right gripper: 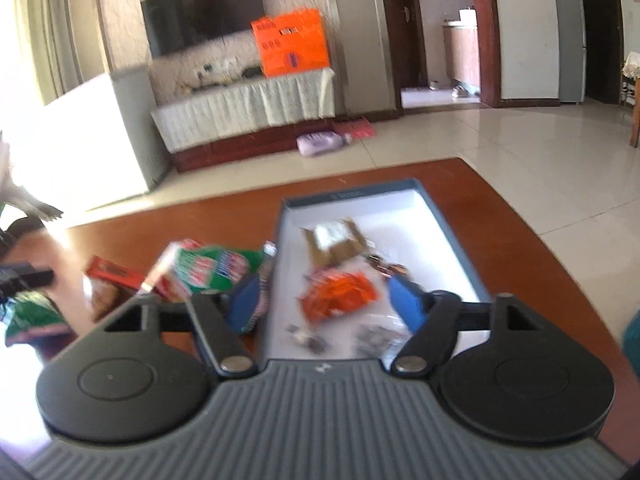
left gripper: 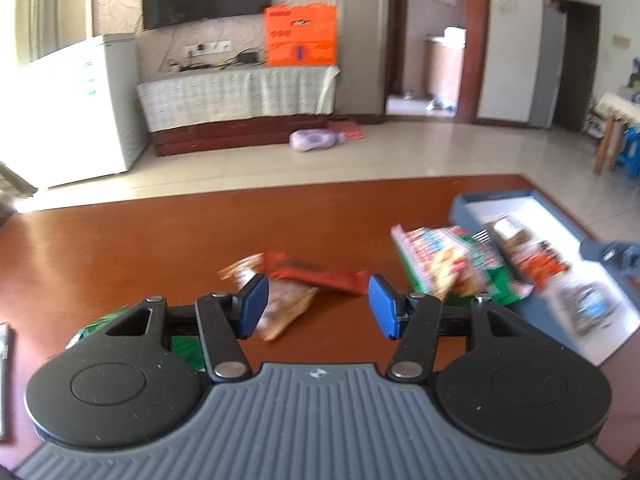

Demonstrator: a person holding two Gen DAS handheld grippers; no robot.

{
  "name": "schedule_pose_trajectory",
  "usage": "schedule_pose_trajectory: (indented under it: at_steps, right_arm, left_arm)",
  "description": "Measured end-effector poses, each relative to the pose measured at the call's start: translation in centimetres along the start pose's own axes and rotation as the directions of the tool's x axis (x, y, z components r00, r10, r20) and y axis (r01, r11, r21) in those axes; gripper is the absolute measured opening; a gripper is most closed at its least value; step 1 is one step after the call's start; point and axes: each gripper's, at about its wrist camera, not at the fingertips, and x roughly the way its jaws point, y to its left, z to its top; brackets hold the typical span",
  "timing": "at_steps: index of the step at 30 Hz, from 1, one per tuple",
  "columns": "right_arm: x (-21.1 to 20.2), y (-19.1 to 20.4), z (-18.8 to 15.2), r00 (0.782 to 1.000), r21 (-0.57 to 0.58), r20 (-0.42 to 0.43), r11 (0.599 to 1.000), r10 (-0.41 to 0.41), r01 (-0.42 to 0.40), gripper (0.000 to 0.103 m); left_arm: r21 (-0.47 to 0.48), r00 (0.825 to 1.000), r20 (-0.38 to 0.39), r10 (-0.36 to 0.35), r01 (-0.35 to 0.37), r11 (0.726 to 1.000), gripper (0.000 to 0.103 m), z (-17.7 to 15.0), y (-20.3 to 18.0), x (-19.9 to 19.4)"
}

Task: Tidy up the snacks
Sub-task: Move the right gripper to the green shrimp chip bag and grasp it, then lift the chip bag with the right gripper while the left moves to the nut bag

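My left gripper (left gripper: 318, 306) is open and empty above the brown table (left gripper: 160, 248). Just past its pads lie a red snack packet (left gripper: 320, 274) and a tan packet (left gripper: 286, 310). A pile of green and red packets (left gripper: 448, 264) leans on the blue-rimmed white box (left gripper: 500, 202) at the right. My right gripper (right gripper: 326, 306) is open and empty over that box (right gripper: 360, 196). In the box lie an orange packet (right gripper: 340, 292), a brown packet (right gripper: 334, 240) and small clear packets (right gripper: 372, 336). The pile (right gripper: 208, 268) lies left of the box.
A green packet (left gripper: 184, 348) lies under my left gripper's left arm. Another green packet (right gripper: 32, 318) lies at the far left in the right wrist view. The table's far edge (left gripper: 280, 188) drops to a tiled floor. A white fridge (left gripper: 80, 108) and a TV stand are beyond.
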Motion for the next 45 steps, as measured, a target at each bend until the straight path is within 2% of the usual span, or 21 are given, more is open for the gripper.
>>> schedule_pose_trajectory:
  at_steps: [4, 9, 13, 21, 25, 31, 35, 38, 45]
  right_arm:
    - [0.4, 2.7, 0.0, 0.998, -0.042, 0.014, 0.998, 0.054, -0.054, 0.079]
    - [1.7, 6.4, -0.4, 0.993, -0.103, -0.013, 0.988, 0.118, -0.119, 0.079]
    - [3.3, 8.5, -0.7, 0.995, -0.155, -0.013, 0.983, 0.096, -0.097, 0.084]
    - [6.6, 10.1, -0.5, 0.998, -0.149, -0.029, 0.987, 0.051, -0.055, 0.084]
    - [9.3, 10.6, -1.0, 0.995, -0.148, -0.101, 0.989, 0.006, -0.021, 0.085]
    - [10.7, 11.4, -1.1, 0.995, -0.160, -0.095, 0.987, -0.021, 0.006, 0.087]
    - [11.0, 11.4, -0.3, 0.993, -0.129, -0.116, 0.992, -0.016, 0.001, 0.087]
    - [10.6, 11.2, 0.5, 0.995, -0.101, -0.099, 0.995, 0.007, -0.017, 0.087]
    - [13.3, 11.1, 0.7, 0.990, -0.141, -0.132, 0.990, -0.042, 0.024, 0.088]
  left_arm:
    - [0.003, 0.999, -0.012, 0.036, -0.036, 0.999, 0.062, -0.8, 1.8, 0.8]
    - [-0.070, 0.997, -0.053, 0.059, -0.063, 0.996, 0.062, -0.5, 3.3, 3.1]
    - [-0.141, 0.996, -0.077, 0.043, -0.054, 0.989, 0.062, -0.3, 4.0, 4.2]
    - [-0.063, 0.997, -0.070, 0.024, -0.028, 0.998, 0.062, -0.7, 2.6, 5.1]
    - [-0.071, 0.997, -0.077, 0.012, -0.017, 0.997, 0.062, -0.8, 2.9, 5.6]
    - [-0.073, 0.997, -0.081, 0.001, -0.007, 0.997, 0.062, -0.9, 3.0, 6.3]
    - [-0.081, 0.997, -0.081, 0.000, -0.006, 0.997, 0.062, -0.9, 3.1, 6.4]
    - [-0.096, 0.997, -0.080, 0.006, -0.014, 0.995, 0.062, -1.0, 3.3, 6.5]
    - [-0.102, 0.997, -0.078, 0.006, -0.014, 0.995, 0.062, -1.0, 3.5, 6.7]
